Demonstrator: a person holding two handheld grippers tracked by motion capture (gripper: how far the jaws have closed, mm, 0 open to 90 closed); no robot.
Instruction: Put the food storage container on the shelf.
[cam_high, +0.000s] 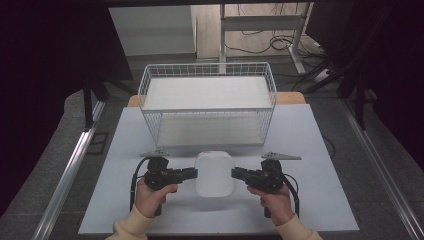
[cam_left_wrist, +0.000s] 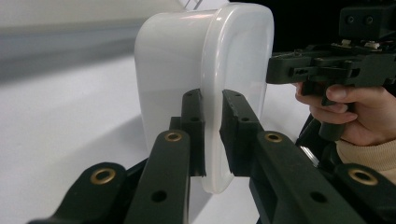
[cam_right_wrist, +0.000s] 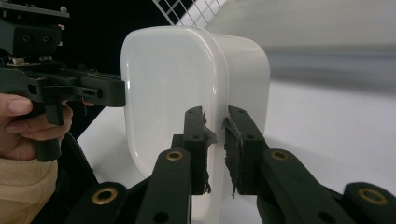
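Between the two claws sits the white lidded plastic container (cam_high: 214, 173), its lid rim pinched by the left gripper (cam_high: 194, 173) and right gripper (cam_high: 235, 173), jaws nearly closed; next, I'd guess, an even lift toward the wire basket (cam_high: 207, 111) beyond.

A pale table (cam_high: 300, 150) bears a white wire basket (cam_high: 207, 102).

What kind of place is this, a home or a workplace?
Most likely a lab or test room set up for recording. A pale work table carries just a white wire basket and a white lidded container. Dark curtains hang around it, and loose cables lie on the floor behind.
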